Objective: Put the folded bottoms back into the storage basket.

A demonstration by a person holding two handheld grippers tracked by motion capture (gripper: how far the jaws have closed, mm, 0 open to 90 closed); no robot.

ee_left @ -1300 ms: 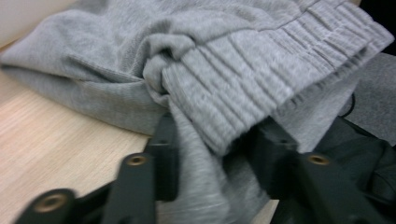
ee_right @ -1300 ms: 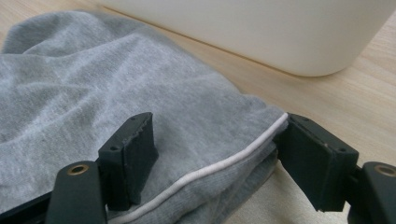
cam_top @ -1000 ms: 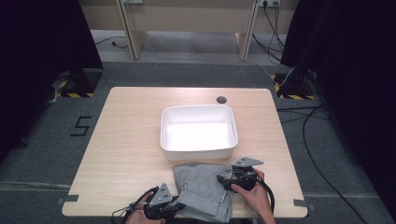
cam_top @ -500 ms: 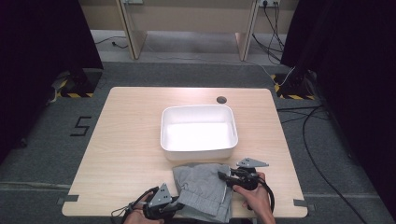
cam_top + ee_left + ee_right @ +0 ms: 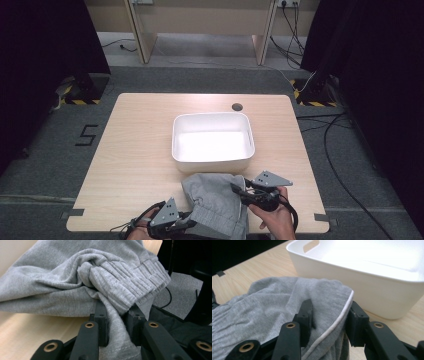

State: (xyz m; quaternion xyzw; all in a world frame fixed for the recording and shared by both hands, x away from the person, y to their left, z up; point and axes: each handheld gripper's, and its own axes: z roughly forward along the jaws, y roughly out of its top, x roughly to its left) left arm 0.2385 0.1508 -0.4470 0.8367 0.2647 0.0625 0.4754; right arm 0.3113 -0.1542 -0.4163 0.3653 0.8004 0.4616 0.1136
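Grey knit sweatpants [image 5: 215, 202], bunched at the near edge of the wooden table [image 5: 135, 150], just short of the white plastic bin [image 5: 212, 136] and not yet in it. Pinched at two spots: left gripper [image 5: 116, 322] clamped on a fold below the ribbed waistband at the near-left, right gripper [image 5: 328, 320] closed on the white-piped edge at the right (jaws biting cloth in both gripper views). Grasp apparently secured; lift and transfer into the empty bin likely left, if that is the aim.
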